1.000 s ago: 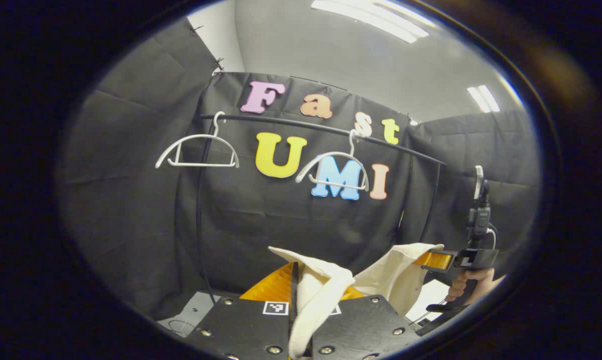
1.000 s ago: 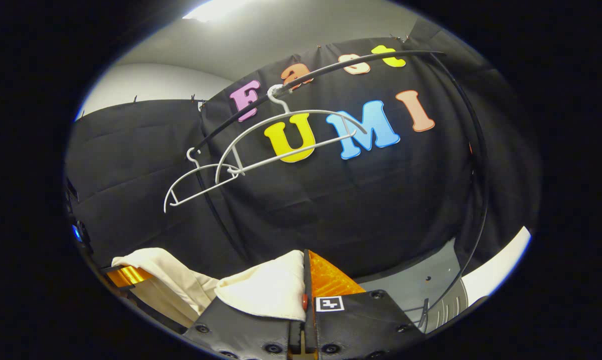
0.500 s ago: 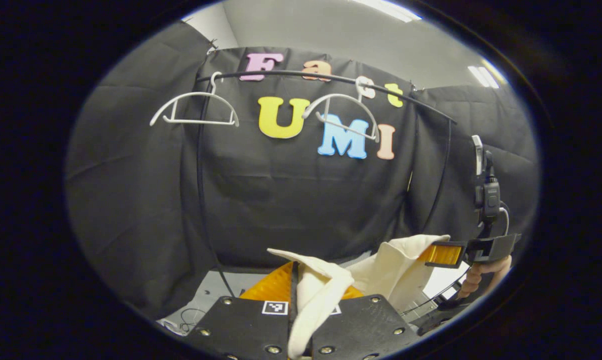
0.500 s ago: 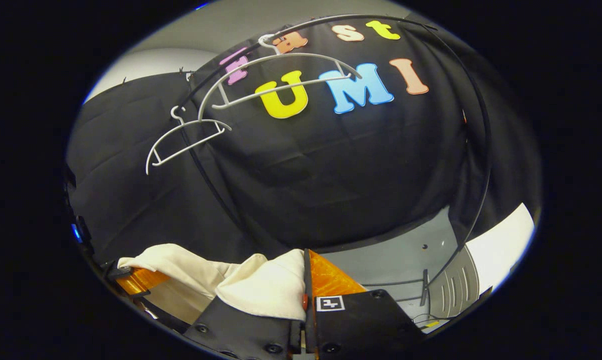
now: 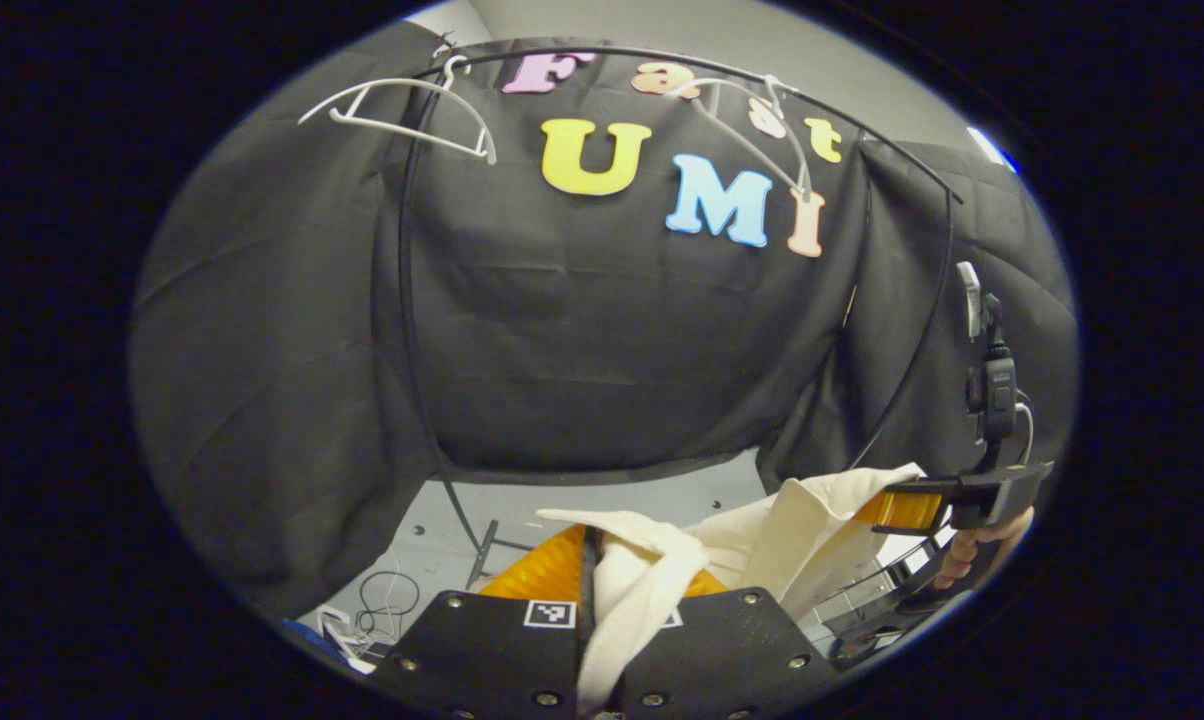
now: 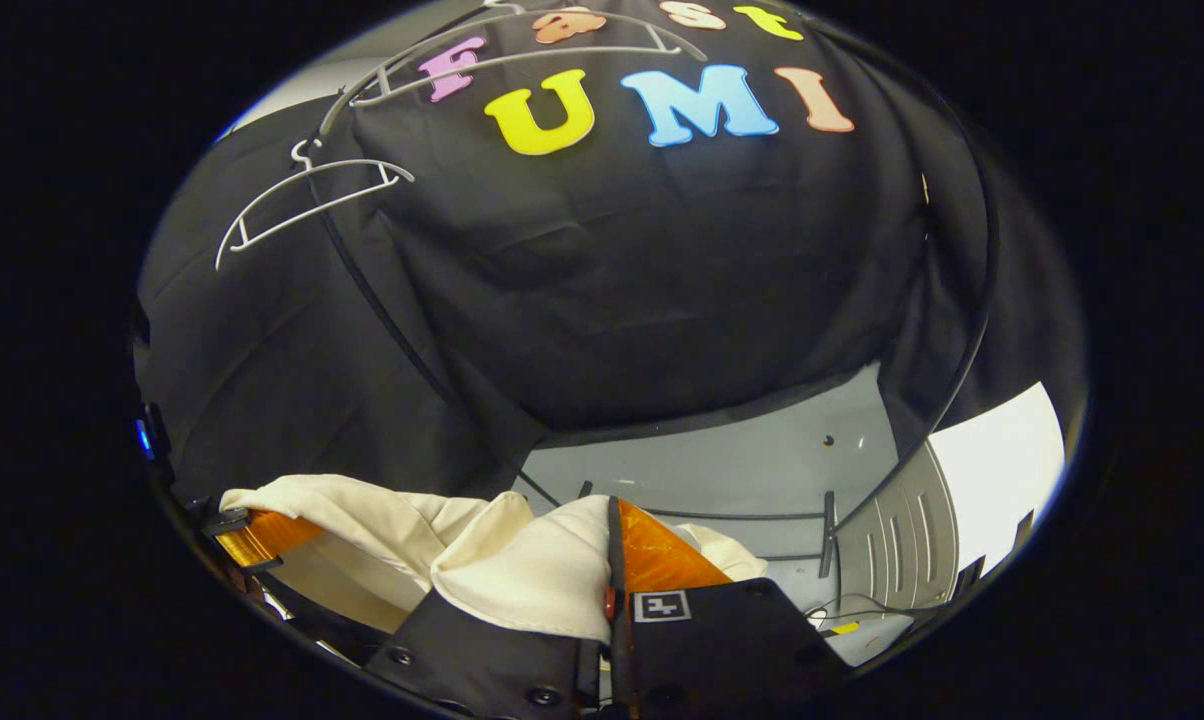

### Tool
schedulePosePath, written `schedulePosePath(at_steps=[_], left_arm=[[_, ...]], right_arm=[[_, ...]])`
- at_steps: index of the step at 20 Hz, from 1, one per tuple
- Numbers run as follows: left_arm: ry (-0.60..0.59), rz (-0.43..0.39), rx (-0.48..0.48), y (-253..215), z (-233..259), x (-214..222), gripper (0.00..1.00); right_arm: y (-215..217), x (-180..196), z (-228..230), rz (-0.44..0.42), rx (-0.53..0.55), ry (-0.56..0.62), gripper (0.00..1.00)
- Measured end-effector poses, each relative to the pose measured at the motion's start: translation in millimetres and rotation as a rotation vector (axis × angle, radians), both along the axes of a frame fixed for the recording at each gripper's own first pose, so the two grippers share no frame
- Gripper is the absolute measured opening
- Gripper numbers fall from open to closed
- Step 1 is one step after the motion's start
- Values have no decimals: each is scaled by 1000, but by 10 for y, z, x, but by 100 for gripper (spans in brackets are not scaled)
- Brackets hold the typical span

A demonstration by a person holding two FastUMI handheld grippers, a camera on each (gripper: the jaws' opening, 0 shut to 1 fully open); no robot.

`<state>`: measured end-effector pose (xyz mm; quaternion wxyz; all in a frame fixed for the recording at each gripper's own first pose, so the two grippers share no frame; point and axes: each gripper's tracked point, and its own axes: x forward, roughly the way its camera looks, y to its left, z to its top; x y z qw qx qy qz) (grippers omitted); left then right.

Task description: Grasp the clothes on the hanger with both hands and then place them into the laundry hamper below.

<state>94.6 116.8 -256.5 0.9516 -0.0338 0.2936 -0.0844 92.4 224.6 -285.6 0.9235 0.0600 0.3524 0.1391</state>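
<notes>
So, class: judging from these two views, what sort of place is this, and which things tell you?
Probably a staged recording booth set up as a laundry corner, not a home: black cloth walls, a bare rail with white hangers, and a cream garment held by both tools.

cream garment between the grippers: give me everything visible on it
The garment is cream, plain woven-looking cloth, soft and creased, with no print that shows. It hangs off the hangers, stretched loosely between the two grippers. The left gripper is shut on a bunched fold that spills over its black body; the right gripper is shut on another edge, the cloth lying against its orange finger. In the right gripper view a sagging span runs from there to the left gripper. Its lower part is hidden.
</notes>
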Motion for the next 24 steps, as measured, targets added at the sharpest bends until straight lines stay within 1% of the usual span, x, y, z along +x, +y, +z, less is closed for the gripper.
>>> schedulePosePath(at_steps=[2, 3, 4, 6, 7, 8, 9, 10, 12, 13, 15, 16, 17, 18, 21, 23, 24], left_arm=[[30, -12, 13, -133, -185, 31, 4], [42, -17, 24, -181, -257, 69, 6], [54, -20, 29, -226, -306, 96, 6], [89, -27, 23, -262, -384, 116, 6], [107, -30, 20, -271, -481, 145, 7], [126, -35, 19, -276, -576, 184, 11], [140, -35, 21, -252, -691, 188, 11], [160, -44, 17, -256, -780, 186, 11], [194, -82, -19, -295, -965, 104, 39], [206, -112, -41, -335, -1034, 64, 54], [221, -120, -43, -310, -1063, -31, 82], [231, -110, -41, -258, -1099, -55, 96], [239, -93, -46, -229, -1134, -84, 96], [242, -71, -53, -207, -1128, -89, 96], [228, -1, -44, -151, -937, -137, 97], [187, 75, 0, -33, -654, -168, 98], [160, 111, 12, 5, -465, -178, 96]], right_arm=[[38, 18, -160, -7, -5, 37, 9], [43, -27, -231, -14, -14, 50, 9], [51, -40, -284, -14, -18, 62, 10], [49, -76, -414, -18, -40, 83, 12], [46, -133, -461, -22, -48, 94, 17], [34, -165, -461, -31, -47, 104, 22], [44, -170, -518, -35, -46, 120, 32], [52, -163, -544, -37, -45, 135, 27], [52, -120, -498, -39, -32, 152, 47], [67, -110, -463, -37, -24, 153, 66], [28, -135, -369, -32, -42, 153, 93], [-7, -133, -331, -29, -59, 148, 98], [-36, -133, -280, -22, -73, 136, 93], [-66, -142, -242, -10, -86, 125, 98], [-190, -182, -119, 31, -118, 89, 98], [-268, -181, 7, 59, -125, 52, 98], [-315, -164, 116, 69, -126, 21, 98]])
